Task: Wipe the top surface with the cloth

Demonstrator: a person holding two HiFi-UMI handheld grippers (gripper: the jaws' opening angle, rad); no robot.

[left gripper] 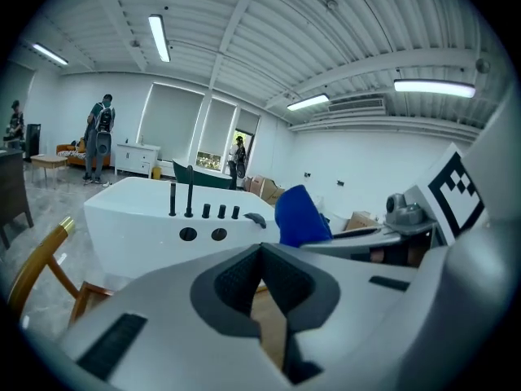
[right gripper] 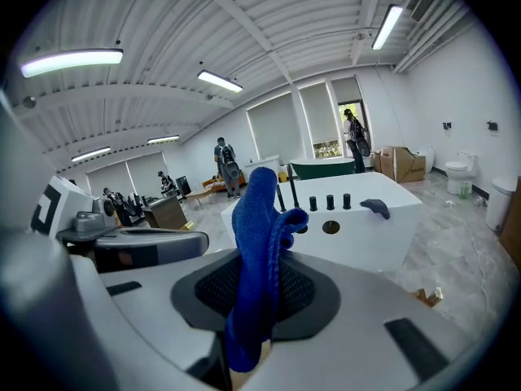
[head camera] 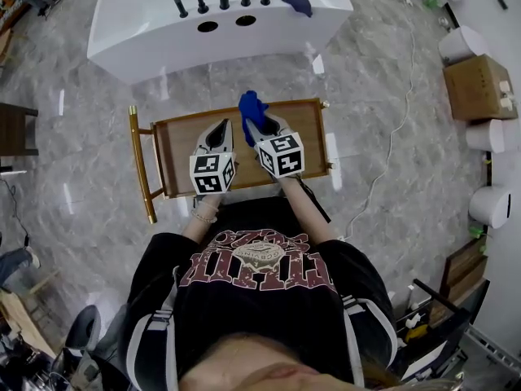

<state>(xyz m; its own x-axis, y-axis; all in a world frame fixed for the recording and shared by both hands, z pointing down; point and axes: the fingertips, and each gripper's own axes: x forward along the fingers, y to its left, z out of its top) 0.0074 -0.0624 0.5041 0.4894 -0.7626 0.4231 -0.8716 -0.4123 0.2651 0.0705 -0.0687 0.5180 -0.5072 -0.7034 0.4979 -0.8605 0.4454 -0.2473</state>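
Observation:
A wooden cart top point(head camera: 175, 149) with a gold frame stands in front of me in the head view. My right gripper point(head camera: 260, 129) is above its far middle, shut on a blue cloth point(head camera: 251, 108) that sticks up past the jaws. In the right gripper view the cloth point(right gripper: 260, 235) hangs folded between the dark pads of that gripper point(right gripper: 256, 296). My left gripper point(head camera: 219, 133) hovers just left of it over the cart, shut with nothing between its pads point(left gripper: 236, 283). From the left gripper view the cloth point(left gripper: 299, 216) shows to the right.
A white bathtub point(head camera: 146, 31) with black taps stands just beyond the cart, a second blue cloth point(head camera: 296, 3) lying on its rim. A cardboard box point(head camera: 476, 86) and white fixtures point(head camera: 490, 206) sit at the right, and a cable point(head camera: 391, 149) trails over the marble floor.

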